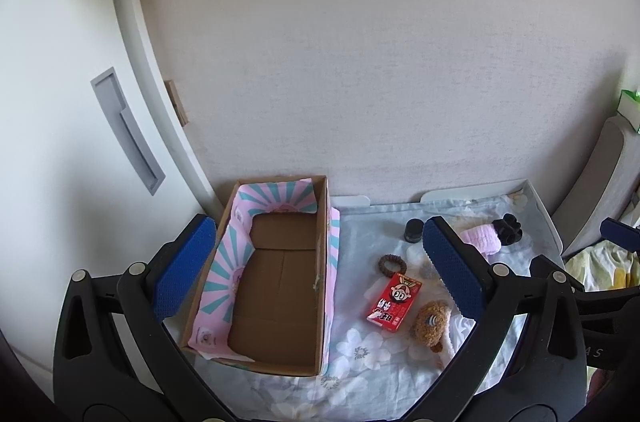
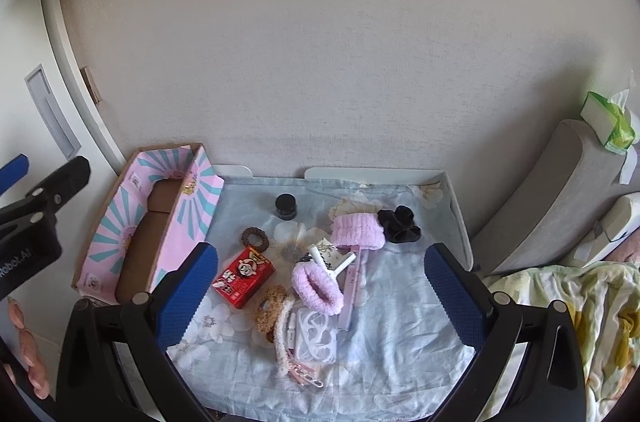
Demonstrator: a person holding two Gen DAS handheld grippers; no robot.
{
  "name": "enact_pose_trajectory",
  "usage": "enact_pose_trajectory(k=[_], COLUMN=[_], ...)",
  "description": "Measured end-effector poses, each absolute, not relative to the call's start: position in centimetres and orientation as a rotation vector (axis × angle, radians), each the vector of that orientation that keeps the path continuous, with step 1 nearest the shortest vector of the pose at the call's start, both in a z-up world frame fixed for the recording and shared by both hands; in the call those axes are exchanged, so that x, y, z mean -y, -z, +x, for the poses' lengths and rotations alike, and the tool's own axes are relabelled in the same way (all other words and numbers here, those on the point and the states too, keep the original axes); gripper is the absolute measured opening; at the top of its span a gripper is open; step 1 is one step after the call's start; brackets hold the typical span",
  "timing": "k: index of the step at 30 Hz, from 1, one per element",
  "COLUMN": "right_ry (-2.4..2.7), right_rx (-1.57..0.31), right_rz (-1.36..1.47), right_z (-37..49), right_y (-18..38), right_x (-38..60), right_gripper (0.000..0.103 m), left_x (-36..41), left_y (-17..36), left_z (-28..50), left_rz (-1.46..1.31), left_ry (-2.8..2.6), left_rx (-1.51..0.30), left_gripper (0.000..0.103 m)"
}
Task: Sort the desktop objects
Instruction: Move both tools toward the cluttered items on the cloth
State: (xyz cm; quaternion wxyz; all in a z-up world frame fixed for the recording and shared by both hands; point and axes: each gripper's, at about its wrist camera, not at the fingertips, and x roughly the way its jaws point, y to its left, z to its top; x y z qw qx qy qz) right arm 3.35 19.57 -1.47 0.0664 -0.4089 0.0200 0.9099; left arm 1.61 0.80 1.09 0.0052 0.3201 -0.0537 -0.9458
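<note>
Blue fingers (image 2: 188, 286) flank clutter; red box (image 2: 243, 277) beside cardboard box (image 2: 120, 218).

Two pink wristbands (image 2: 357, 231), one red carton (image 2: 244, 277), one cardboard box (image 2: 132, 254), one black jar (image 2: 286, 206)

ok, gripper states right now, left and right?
Left gripper: open, fingers spread wide above the cardboard box with pink-and-teal liner, holding nothing.
Right gripper: open, empty, over the clutter on the floral cloth.
</note>
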Motion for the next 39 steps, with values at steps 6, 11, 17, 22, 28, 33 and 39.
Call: enact_pose_trajectory(k=[6, 11, 17, 22, 28, 33, 39], right_ry=[-2.712, -2.738, -2.737, -2.737, -2.741, -2.740, -2.702], right_rx=[0.000, 0.007, -0.009, -0.036, -0.072, -0.077, -0.010], right_rz=[-1.196, -1.184, -1.190, -1.194, -1.221, -1.263, -1.374], right_z=[3.4, 3.6, 3.7, 3.8, 3.7, 4.1, 4.5], right_y=[1.6, 1.6, 1.6, 1.7, 2.1, 3.6, 6.9], right_x=[-19.3, -18.9, -18.9, -19.1, -20.3, -23.6, -27.5], right_gripper=[0.103, 0.103, 0.103, 0.103, 0.103, 0.103, 0.103], left_x=[-0.9, -1.1, -1.3, -1.4, -2.2, -2.9, -5.1], left_y=[-1.2, -1.1, -1.1, -0.7, 0.0, 1.9, 6.7], left_z=[1.9, 1.9, 2.0, 1.8, 1.5, 0.8, 0.7], left_rz=[0.990, 0.993, 1.005, 1.049, 1.070, 1.157, 1.328], left_ry=[2.966, 2.954, 2.955, 2.968, 2.977, 2.988, 2.995], left_rx=[0.161, 0.172, 0.177, 0.175, 0.205, 0.241, 0.274], left_gripper=[0.103, 0.103, 0.103, 0.103, 0.103, 0.103, 0.103])
